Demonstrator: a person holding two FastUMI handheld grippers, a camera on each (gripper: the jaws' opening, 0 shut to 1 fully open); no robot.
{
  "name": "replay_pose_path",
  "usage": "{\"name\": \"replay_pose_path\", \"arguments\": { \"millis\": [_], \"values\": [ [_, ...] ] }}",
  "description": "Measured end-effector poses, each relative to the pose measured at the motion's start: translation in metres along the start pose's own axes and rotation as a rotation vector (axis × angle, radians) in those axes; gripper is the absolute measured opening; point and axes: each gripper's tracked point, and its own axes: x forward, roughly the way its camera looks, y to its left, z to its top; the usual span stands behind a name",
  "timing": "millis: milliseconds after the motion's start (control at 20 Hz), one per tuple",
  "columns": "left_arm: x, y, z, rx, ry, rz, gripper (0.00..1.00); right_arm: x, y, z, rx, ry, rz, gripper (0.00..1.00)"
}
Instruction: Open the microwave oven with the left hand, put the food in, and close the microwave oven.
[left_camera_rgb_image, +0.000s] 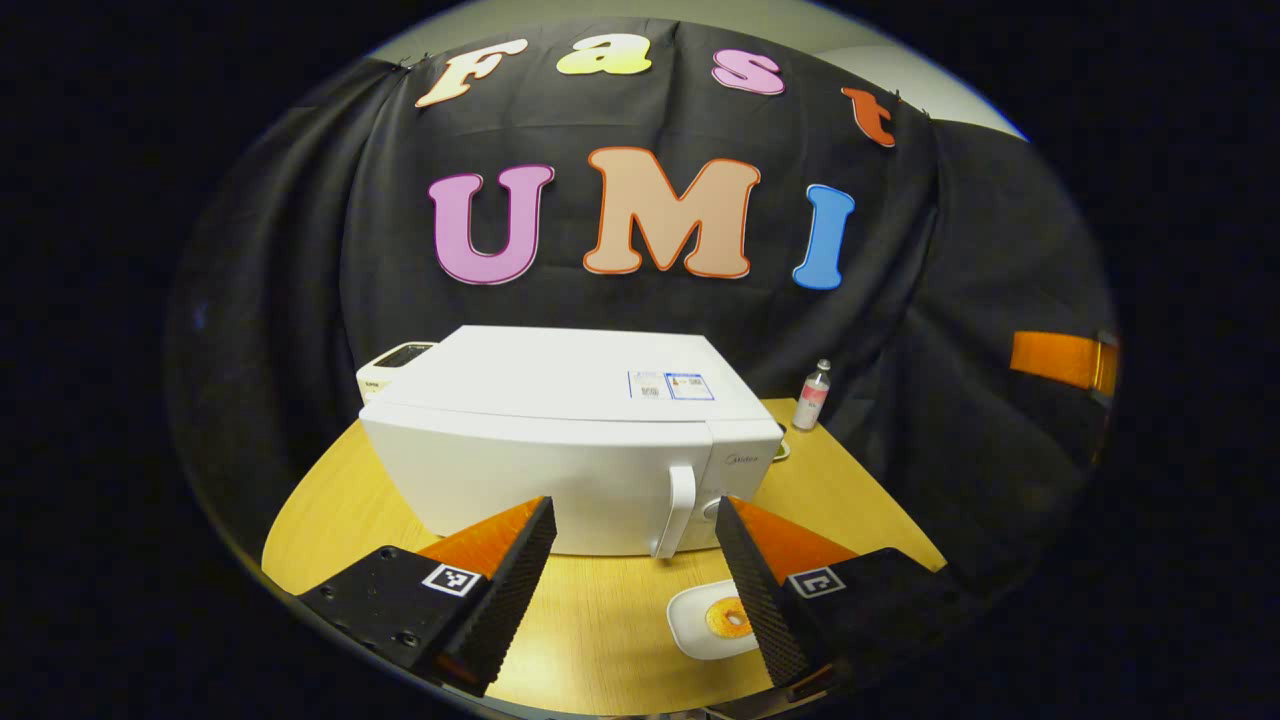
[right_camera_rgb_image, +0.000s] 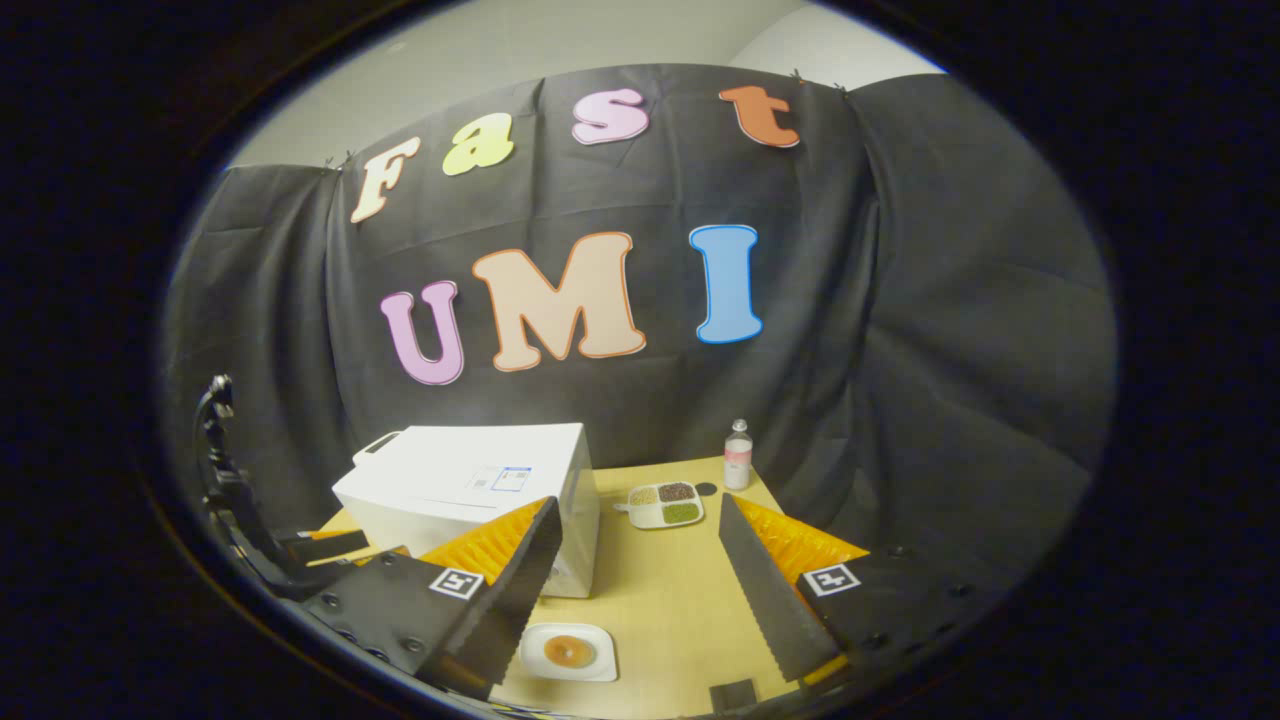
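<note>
A white microwave oven (left_camera_rgb_image: 570, 440) stands on the wooden table with its door shut and its vertical handle (left_camera_rgb_image: 676, 510) at the front right. My left gripper (left_camera_rgb_image: 635, 520) hangs open just in front of the door, the handle showing between its fingers. A small white plate with a round browned food item (left_camera_rgb_image: 727, 618) lies on the table in front of the oven, beside the left gripper's right finger. In the right gripper view the microwave (right_camera_rgb_image: 470, 500) sits to the left and the plate of food (right_camera_rgb_image: 569, 651) lies near my open right gripper (right_camera_rgb_image: 640, 525), by its left finger.
A small clear bottle with a pink label (left_camera_rgb_image: 813, 396) stands at the table's back right (right_camera_rgb_image: 737, 455). A divided tray of grains (right_camera_rgb_image: 665, 505) lies right of the oven. Another white appliance (left_camera_rgb_image: 395, 366) sits behind the microwave. The other gripper's body (right_camera_rgb_image: 240, 500) shows at far left.
</note>
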Motion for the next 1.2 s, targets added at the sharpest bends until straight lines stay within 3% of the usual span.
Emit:
{"name": "replay_pose_path", "arguments": {
  "millis": [750,850,1050,1100,1200],
  "values": [
    [0.099,-0.031,-0.109,0.019,0.24,-0.072,0.93,-0.002,-0.042,-0.008,0.047,0.021,-0.072,0.96],
    [0.11,-0.034,-0.119,0.013,0.274,-0.069,0.87,0.0,-0.047,-0.009,0.061,0.025,-0.074,0.92],
    [0.127,-0.031,-0.125,-0.007,0.297,-0.025,0.83,0.008,-0.055,-0.004,0.077,0.022,-0.074,0.92],
    [0.13,-0.029,-0.125,-0.006,0.295,-0.016,0.77,0.01,-0.056,-0.005,0.079,0.025,-0.075,0.92],
    [0.137,-0.028,-0.127,0.0,0.305,-0.013,0.74,0.015,-0.059,-0.005,0.078,0.032,-0.074,0.92]
  ]
}}
